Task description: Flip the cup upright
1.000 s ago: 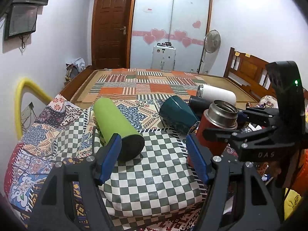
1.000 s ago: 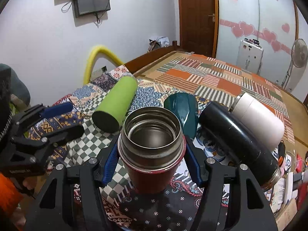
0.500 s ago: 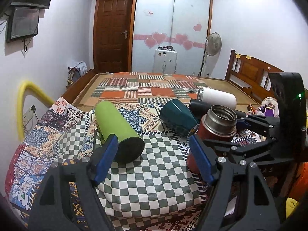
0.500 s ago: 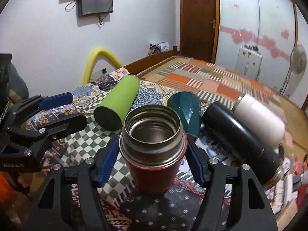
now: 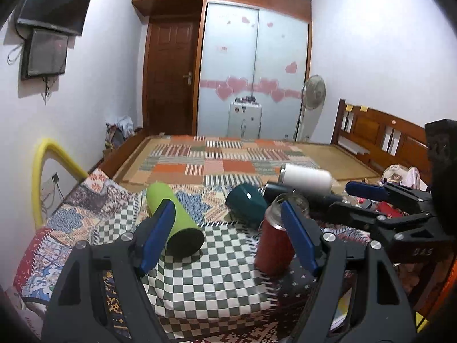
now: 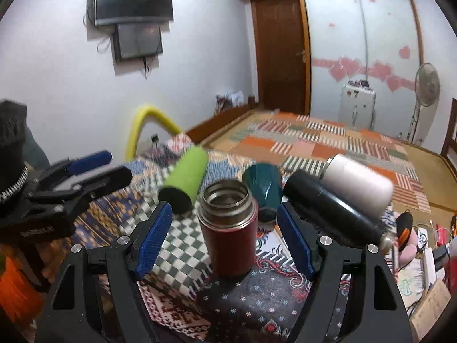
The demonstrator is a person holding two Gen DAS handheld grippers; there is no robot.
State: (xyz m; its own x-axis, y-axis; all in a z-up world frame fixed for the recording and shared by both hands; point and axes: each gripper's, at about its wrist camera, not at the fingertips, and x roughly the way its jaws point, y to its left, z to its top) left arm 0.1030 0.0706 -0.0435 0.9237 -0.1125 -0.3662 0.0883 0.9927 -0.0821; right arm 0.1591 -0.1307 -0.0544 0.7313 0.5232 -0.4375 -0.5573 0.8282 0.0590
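I see red cup (image 6: 228,225) upright on patterned bed cloth (image 6: 257,300) | right hand-held gripper (image 6: 225,243) spread wide around it, not touching | left hand-held gripper (image 5: 225,237) gaping, empty

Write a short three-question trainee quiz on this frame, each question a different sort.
1. True or false: the red steel-rimmed flask stands upright.
2. Which container lies nearest the left claw? A) lime-green tumbler B) white bottle C) black flask
3. Fill in: the right claw is ____, its blue pads clear of the flask.

Key: 1 true; 2 A; 3 open.
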